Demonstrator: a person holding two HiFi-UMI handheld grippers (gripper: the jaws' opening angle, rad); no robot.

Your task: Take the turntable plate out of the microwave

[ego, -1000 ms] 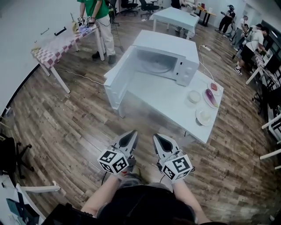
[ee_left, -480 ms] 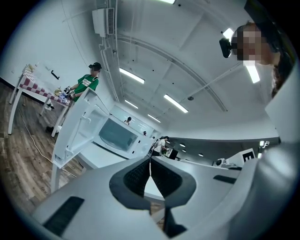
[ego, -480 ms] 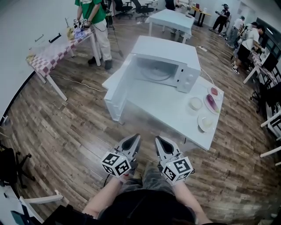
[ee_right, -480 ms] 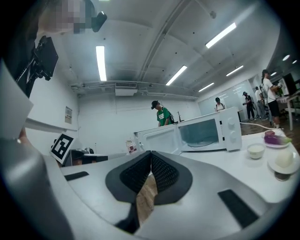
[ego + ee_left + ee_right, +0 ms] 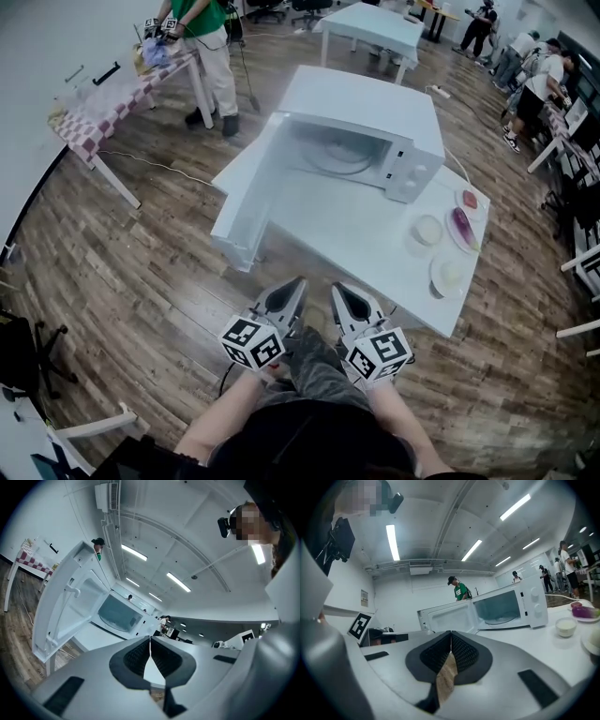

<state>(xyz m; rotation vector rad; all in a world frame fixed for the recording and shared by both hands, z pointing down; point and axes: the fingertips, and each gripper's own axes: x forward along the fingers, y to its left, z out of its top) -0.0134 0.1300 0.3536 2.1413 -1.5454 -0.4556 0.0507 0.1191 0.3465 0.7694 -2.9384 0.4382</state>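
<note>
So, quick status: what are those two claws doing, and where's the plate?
Left gripper and right gripper shut, empty, short of the table. Turntable plate inside microwave, door open. Nothing blocking the opening.

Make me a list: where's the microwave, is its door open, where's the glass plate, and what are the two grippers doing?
Microwave: on the white table, opening towards the person
Door: swung wide open
Turntable plate: inside the microwave, not yet taken out
Left gripper: shut, nothing in it, short of the table
Right gripper: shut, nothing in it, beside the left one
Also on the table: small bowl, purple food on a plate
</note>
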